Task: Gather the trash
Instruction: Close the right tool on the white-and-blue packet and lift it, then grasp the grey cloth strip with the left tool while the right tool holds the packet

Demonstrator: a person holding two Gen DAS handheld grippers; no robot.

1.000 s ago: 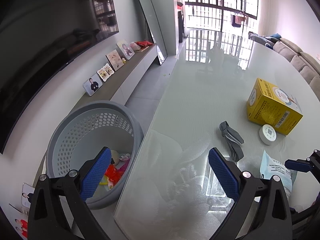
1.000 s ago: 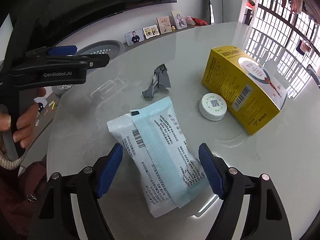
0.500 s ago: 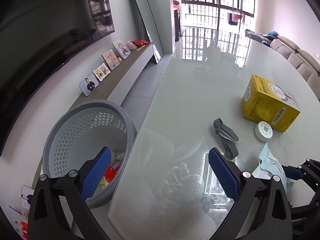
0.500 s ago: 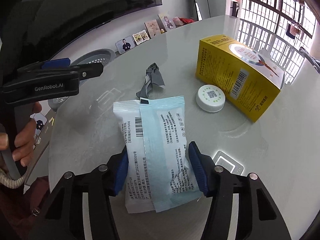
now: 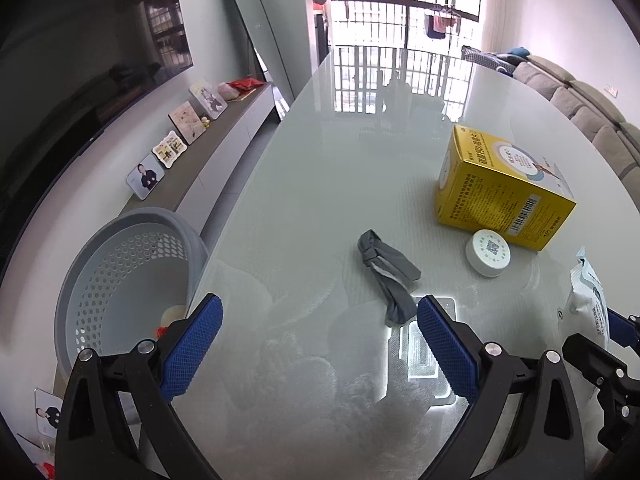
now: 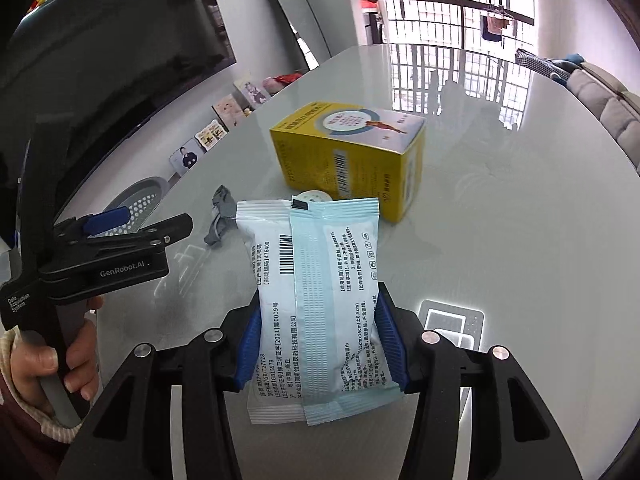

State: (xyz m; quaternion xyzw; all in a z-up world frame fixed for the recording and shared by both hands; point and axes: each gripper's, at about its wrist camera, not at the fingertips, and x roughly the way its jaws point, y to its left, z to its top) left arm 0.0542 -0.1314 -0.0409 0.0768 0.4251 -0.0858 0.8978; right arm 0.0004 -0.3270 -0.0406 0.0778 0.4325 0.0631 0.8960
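The right gripper (image 6: pixel 318 344) has the blue-and-white sealed packet (image 6: pixel 316 292) between its blue pads, one pad on each long edge of the lower half, and the jaws are closing the last bit onto it; the pads already press the film, which bulges slightly between them. Most of the packet stands out ahead of the fingertips, upright and apparently lifted off the glass table (image 6: pixel 500 208). It looks light and soft, a thin crinkly film around flat folded contents, so it should squash rather than resist. A firm hold across the width, as here, suits it better than a pinch at the sealed end, where the smooth film could slip. The left gripper (image 5: pixel 318 344) has its jaws wide apart with nothing between them. Just ahead of its right fingertip lies the crumpled grey strip (image 5: pixel 388 276), limp and likely weightless, best pinched at its bunched middle. Further ahead to the right sit the white round lid (image 5: pixel 489 253) and, just beyond it, the yellow box (image 5: pixel 500 196), stiff card that needs a wide opening across its narrow faces. The grey perforated basket (image 5: pixel 120 276) stands off the table edge beyond the left finger, the likely drop point.
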